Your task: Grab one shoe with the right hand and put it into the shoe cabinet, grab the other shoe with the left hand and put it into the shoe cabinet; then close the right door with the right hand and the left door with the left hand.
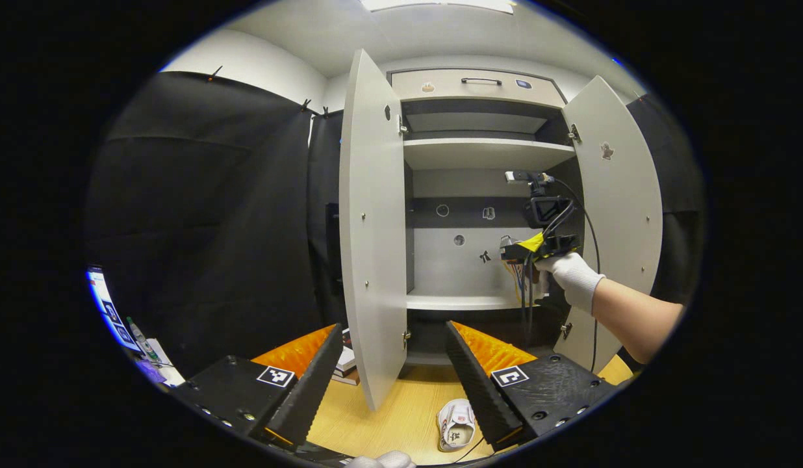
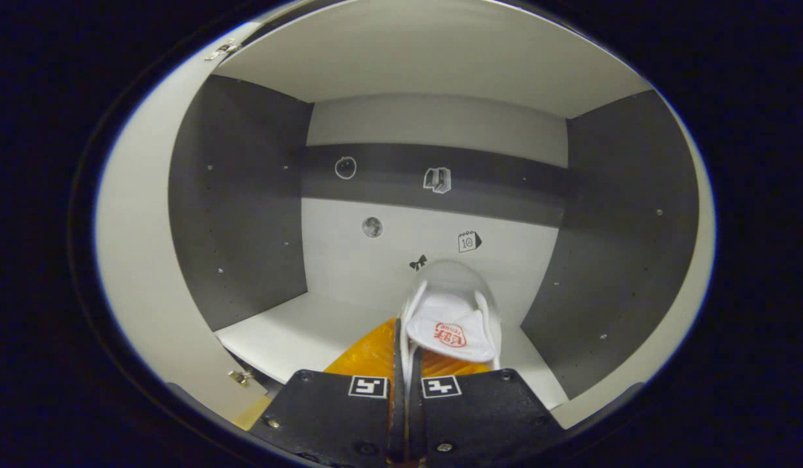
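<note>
Lower centre of the left gripper view, the left tool [image 1: 394,380] hangs released above the second shoe [image 1: 456,424] on the desk [image 1: 388,416]. Lower centre of the right gripper view, the right tool [image 2: 405,390] grips the first shoe [image 2: 451,325] over the shoe cabinet's shelf [image 2: 291,335]; it should be set down flat and deep before letting go.

Grippers at the shoe cabinet [image 1: 479,195]

Left gripper [image 1: 395,383] hovers before the cabinet, jaws spread wide. Right gripper [image 2: 405,390], held by a gloved hand [image 1: 573,273], reaches inside, fingers pinched together on a shoe [image 2: 450,325].

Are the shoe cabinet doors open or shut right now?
Open. The left door and right door both swing outward, exposing the shelves inside.
</note>
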`<action>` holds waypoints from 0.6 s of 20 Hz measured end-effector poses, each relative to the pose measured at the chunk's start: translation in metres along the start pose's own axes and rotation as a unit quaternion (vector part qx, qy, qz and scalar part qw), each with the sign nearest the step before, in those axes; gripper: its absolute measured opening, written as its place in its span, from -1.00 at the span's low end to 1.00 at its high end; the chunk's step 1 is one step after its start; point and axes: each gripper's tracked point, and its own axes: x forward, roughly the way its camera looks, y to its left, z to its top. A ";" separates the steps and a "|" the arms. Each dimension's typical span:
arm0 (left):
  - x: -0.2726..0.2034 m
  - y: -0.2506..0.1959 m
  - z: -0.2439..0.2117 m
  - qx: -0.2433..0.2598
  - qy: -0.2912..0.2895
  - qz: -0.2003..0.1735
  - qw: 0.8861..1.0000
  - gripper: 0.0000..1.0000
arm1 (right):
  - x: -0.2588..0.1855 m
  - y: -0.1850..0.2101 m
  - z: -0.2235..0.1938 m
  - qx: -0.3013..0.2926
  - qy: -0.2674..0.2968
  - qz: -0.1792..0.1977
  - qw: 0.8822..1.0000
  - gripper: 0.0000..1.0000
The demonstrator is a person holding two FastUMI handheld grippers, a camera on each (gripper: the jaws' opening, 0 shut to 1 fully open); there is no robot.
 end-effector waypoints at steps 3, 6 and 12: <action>0.000 -0.002 0.002 0.001 0.001 0.011 1.000 0.88 | 0.030 -0.001 -0.027 0.017 0.059 0.005 0.998 -0.87; -0.001 -0.001 -0.001 0.008 0.008 0.023 1.000 0.89 | 0.047 -0.004 -0.037 0.038 0.104 -0.002 0.994 -0.92; -0.005 0.002 0.007 0.004 -0.001 0.034 0.999 0.89 | 0.068 -0.009 -0.058 0.058 0.182 -0.018 0.981 -0.74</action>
